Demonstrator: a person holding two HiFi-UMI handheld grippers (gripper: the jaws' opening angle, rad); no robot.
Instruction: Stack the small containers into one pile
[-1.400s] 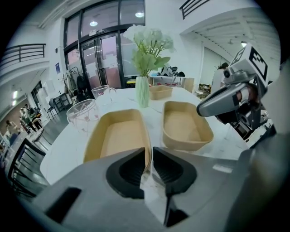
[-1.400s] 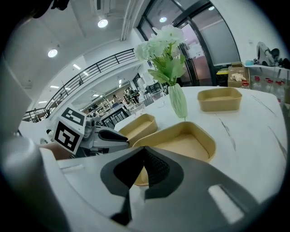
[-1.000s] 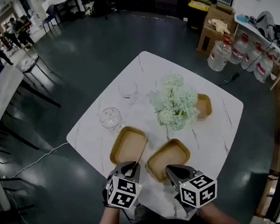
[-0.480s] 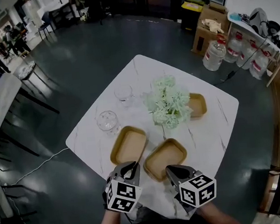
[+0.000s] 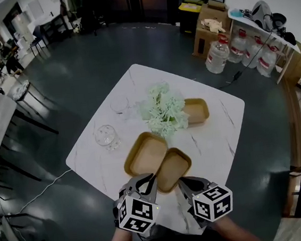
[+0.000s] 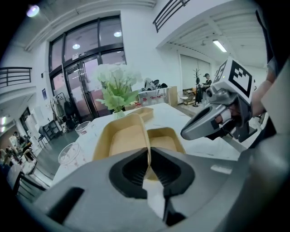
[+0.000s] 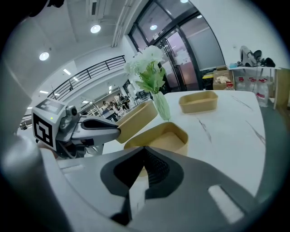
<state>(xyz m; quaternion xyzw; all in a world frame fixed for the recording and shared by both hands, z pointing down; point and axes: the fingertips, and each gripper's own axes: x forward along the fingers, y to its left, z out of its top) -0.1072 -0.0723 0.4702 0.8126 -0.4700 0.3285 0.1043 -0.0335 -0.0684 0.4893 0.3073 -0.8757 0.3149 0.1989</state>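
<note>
Closest in, the left gripper [image 5: 146, 181] is clenched on the near wall of a shallow tan container with rounded corners [image 5: 146, 152]. The left gripper view has that thin wall pinched edge-on between the ribbed pads [image 6: 133, 170]. The container is up off the white marble-patterned table [image 5: 216, 137] and tilted. Its right side hangs over the left rim of a second tan container [image 5: 175, 165], same shape, lying flat on the tabletop.

Beside it, the right gripper [image 5: 185, 182] has its jaws pressed together tip to tip. Nothing shows between them in the right gripper view, and the tips sit right at the near rim of the second tan container.

Moving out, a bunch of pale green-white flowers [image 5: 162, 108] stands in a pale glass vase [image 7: 161, 106], just past the far ends of the two containers.

To the left of the flowers there's a round clear glass [image 5: 106, 135] nearer the table edge. A second clear glass [image 5: 119, 104] stands a little further back.

Behind the flowers on the right, a third tan container [image 5: 196, 110] rests flat on the table, well apart from the other two.

Beyond the table it's dark floor. In the far right corner are cardboard boxes [image 5: 207, 28] and large clear water bottles [image 5: 218, 56].
</note>
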